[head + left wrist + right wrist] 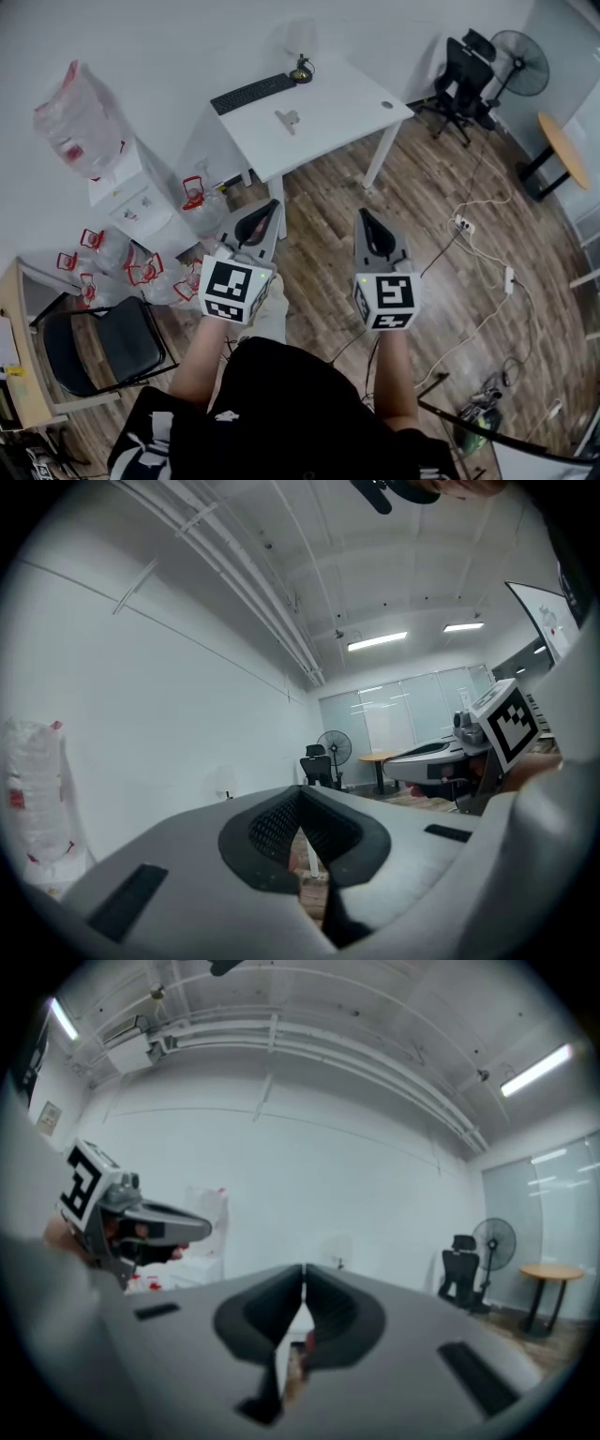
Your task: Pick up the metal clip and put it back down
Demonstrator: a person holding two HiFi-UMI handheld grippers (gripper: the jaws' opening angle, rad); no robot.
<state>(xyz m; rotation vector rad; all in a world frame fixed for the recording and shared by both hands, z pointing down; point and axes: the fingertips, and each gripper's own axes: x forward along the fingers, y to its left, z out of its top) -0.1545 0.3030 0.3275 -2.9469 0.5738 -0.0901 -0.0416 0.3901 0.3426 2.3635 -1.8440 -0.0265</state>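
Observation:
The metal clip point(288, 119) lies near the middle of the white table point(349, 101), far ahead of both grippers. My left gripper point(274, 203) and right gripper point(362, 214) are held side by side over the wooden floor, short of the table's near edge, pointing toward it. Both have their jaws together with nothing between them. The left gripper view shows the left gripper's tips point(300, 789) meeting, with the right gripper point(441, 754) beside it. In the right gripper view the right gripper's tips point(304, 1267) are closed, and the clip is hidden.
A black keyboard point(252, 93) and a small brass-coloured object point(301, 71) sit on the table's far side. Plastic bottles with red handles point(141, 270) crowd the floor at left beside a black chair point(103, 347). An office chair point(466, 70), a fan point(521, 62) and floor cables point(478, 253) are at right.

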